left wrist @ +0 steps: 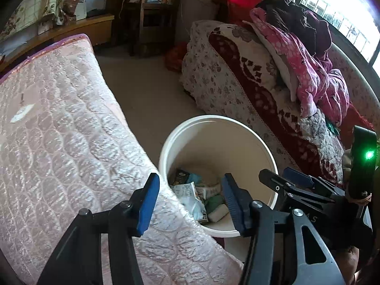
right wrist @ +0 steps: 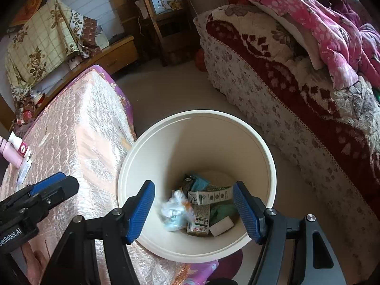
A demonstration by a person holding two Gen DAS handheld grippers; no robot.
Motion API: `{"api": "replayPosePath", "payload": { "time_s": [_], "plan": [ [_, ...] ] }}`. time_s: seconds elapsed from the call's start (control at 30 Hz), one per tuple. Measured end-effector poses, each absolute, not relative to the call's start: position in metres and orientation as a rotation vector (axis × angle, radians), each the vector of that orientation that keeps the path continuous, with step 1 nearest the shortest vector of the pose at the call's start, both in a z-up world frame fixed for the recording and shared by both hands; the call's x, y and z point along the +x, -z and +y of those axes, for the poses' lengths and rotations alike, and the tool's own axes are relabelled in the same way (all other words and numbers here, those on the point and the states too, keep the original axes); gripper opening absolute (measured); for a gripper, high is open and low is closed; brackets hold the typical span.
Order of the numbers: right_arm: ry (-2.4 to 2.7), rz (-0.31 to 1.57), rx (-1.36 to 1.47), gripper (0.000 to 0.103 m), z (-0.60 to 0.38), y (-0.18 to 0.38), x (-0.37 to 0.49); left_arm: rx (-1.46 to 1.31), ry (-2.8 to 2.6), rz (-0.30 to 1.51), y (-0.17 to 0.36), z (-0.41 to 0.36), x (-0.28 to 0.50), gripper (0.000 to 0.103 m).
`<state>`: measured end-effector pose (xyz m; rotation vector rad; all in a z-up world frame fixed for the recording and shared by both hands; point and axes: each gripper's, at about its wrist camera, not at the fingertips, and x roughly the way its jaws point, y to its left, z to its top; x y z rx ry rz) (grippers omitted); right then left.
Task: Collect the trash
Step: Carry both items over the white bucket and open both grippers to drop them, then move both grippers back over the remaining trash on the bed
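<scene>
A cream round trash bin (right wrist: 147,147) stands on the floor between a pink quilted table and a bed; it also shows in the left wrist view (left wrist: 266,152). Inside lie cartons, green and teal wrappers, a white block and a crumpled pale blue plastic bag (right wrist: 175,211), which looks blurred. My right gripper (right wrist: 193,207) is open and empty, directly above the bin's mouth. My left gripper (left wrist: 190,199) is open and empty, over the table edge and the bin's left rim. The right gripper also shows in the left wrist view (left wrist: 292,180).
The pink quilted table (left wrist: 59,142) is on the left, with a pink bottle (right wrist: 10,152) and small tubes at its far left. A bed with floral blankets and pink clothes (left wrist: 308,71) is on the right. A wooden shelf (left wrist: 156,11) stands at the back.
</scene>
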<state>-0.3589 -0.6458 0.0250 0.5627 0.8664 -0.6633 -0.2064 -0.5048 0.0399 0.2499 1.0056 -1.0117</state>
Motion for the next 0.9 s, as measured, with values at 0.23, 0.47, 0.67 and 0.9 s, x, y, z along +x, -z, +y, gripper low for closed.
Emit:
{"api": "replayPosePath", "payload": {
  "time_s": [0.23, 0.47, 0.67, 0.9],
  "plan": [
    [0.643, 0.871, 0.538, 0.072, -0.637, -0.027, -0.352, 0.255, 0.953, 0.956, -0.052, -0.484, -0.201, 0.056],
    [0.629, 0.855, 0.475, 0.072, -0.619, -0.04, -0.341, 0.242, 0.881, 0.922, -0.064, -0.454, -0.19, 0.056],
    [0.601, 0.837, 0.42, 0.072, -0.598, -0.057, -0.33, 0.207, 0.823, 0.896, -0.078, -0.417, -0.178, 0.057],
    [0.542, 0.818, 0.368, 0.072, -0.567, -0.076, -0.315, 0.179, 0.754, 0.846, -0.095, -0.363, -0.163, 0.064]
  ]
}}
